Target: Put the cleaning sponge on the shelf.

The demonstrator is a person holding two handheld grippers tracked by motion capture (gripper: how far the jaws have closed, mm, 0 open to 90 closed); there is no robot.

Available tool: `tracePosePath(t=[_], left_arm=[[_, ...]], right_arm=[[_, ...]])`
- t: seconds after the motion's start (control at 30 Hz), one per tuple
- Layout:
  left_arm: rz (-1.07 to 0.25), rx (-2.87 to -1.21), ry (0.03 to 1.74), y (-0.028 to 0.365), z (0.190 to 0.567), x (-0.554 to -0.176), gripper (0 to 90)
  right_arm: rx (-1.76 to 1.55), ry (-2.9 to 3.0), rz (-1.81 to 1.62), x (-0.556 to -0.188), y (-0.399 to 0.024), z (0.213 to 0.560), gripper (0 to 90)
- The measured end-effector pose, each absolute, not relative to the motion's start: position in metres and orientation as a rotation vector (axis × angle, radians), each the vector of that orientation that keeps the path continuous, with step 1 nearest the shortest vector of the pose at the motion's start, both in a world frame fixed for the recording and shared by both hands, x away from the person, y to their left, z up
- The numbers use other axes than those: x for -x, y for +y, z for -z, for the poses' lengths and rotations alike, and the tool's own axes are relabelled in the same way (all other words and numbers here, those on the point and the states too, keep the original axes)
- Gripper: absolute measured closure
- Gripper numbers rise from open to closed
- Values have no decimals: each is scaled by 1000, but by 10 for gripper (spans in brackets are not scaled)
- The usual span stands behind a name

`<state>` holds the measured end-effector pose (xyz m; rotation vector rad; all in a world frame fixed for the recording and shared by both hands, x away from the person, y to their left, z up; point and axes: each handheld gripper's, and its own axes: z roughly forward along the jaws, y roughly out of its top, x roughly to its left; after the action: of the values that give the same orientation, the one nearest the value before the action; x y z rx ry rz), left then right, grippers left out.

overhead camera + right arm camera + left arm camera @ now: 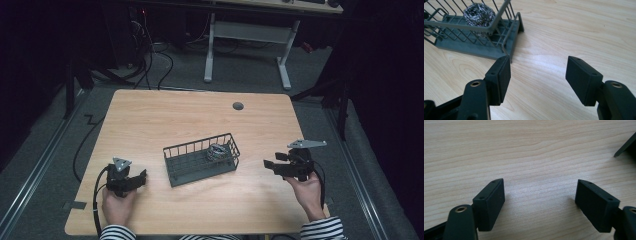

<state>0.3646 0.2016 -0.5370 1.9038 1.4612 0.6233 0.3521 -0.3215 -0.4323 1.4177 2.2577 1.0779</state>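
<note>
I see the left gripper point(142, 176) low on the wooden table point(150, 120), jaws spread wide, nothing between them, bare wood ahead. One dark corner of the wire basket point(625, 147) sits ahead and off to its right, well apart. Near table edge is just behind that hand.

Right gripper point(269, 166) hangs near the table's right edge, jaws apart and empty, aimed at the basket's point(200, 160) end wall. Open wood between its jaws and the basket base, so I have room there.

Steel scouring ball point(476, 15) lies inside the basket at the end nearer the right gripper, ahead and left of its jaws, behind the wire wall. That wall blocks a level approach. A grommet hole point(238, 106) sits far beyond both grippers.
</note>
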Motion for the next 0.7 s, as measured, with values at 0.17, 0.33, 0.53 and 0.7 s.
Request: tracePosePath(t=[0.17, 0.33, 0.53, 0.7], left_arm=[[-623, -1904, 1461, 202, 537, -365, 242], [-623, -1904, 1461, 202, 537, -365, 243], [-623, -1904, 1461, 202, 537, -365, 243], [-623, -1904, 1461, 202, 537, -365, 242]], right_arm=[[-1451, 2240, -1081, -348, -327, 444, 368], [-1467, 2230, -1079, -345, -331, 454, 366], [-1492, 2225, -1075, -343, -333, 466, 362], [-1509, 2217, -1058, -342, -333, 479, 359]])
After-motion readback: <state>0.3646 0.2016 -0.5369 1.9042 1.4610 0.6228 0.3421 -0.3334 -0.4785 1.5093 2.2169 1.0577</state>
